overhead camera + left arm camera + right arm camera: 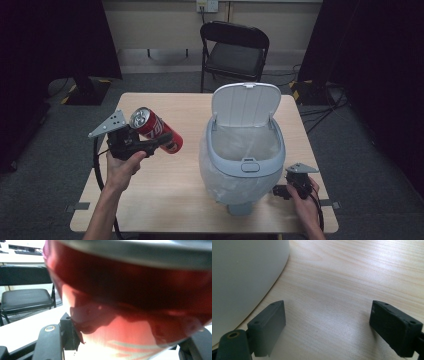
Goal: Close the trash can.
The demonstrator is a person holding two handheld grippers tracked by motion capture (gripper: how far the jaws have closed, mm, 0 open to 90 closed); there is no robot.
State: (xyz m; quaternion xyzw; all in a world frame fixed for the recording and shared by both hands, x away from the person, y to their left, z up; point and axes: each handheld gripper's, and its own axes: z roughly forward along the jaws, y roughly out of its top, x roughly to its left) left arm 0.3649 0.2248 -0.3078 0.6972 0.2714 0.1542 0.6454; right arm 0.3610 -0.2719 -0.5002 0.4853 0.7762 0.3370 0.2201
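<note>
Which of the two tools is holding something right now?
The left tool: its jaws are closed on the red can, held above the table. The right tool sits open and empty beside the lidded bin.

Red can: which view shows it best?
High view: the whole red can shows, tilted, clamped in the left gripper above the table. Left gripper view gives a blurred close-up of its side. Right gripper view looks at the tabletop.

A black folding chair [235, 50] stands on grey carpet [165, 82] behind the pale wooden table [165, 195], before a cream wall [160, 22] flanked by dark curtains [55, 40].
</note>
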